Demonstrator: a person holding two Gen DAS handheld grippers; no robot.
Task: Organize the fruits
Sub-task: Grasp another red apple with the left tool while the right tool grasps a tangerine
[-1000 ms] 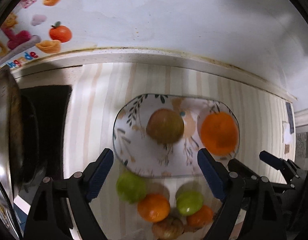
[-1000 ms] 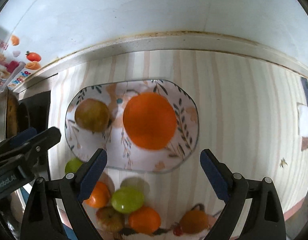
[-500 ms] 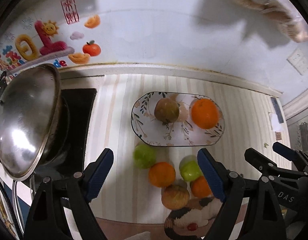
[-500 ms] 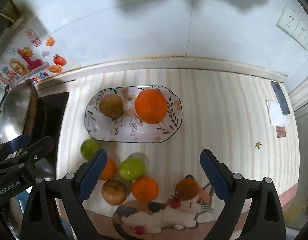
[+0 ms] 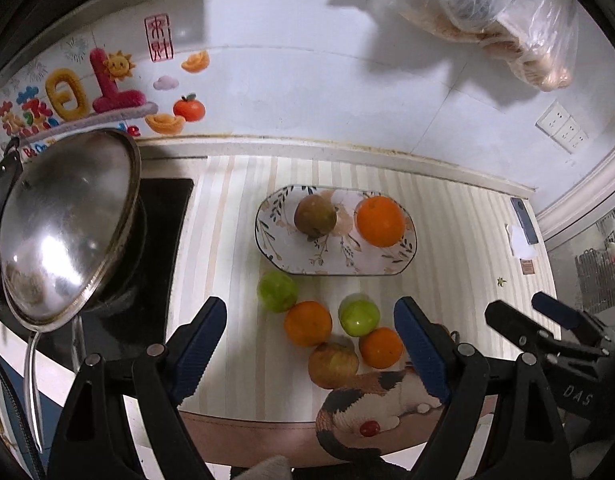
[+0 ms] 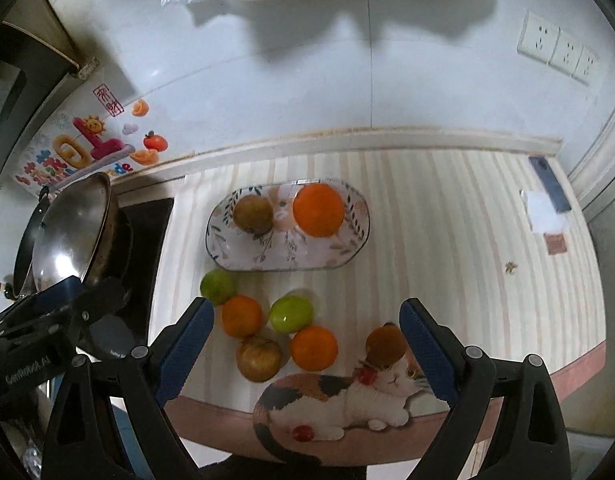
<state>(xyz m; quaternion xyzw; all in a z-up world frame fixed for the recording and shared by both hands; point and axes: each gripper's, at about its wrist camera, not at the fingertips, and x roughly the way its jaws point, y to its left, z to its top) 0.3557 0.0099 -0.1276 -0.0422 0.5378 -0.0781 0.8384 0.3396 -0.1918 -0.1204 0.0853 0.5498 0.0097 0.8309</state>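
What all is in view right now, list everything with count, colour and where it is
plate: 1, white with leaf print, mid counter
large orange: 1, orange, on plate, right
brown fruit: 1, brownish, on plate, left
green fruits: 2, green, on counter in front of plate
small oranges: 2, orange, same cluster
apple: 1, yellow-red, front of cluster
round brown fruit: 1, brown, by the cat picture
pan lid: 1, steel, on stove, left
bags: clear plastic, hanging on wall
left gripper: black, blue pads, opening, nothing between
right gripper: same, open, empty
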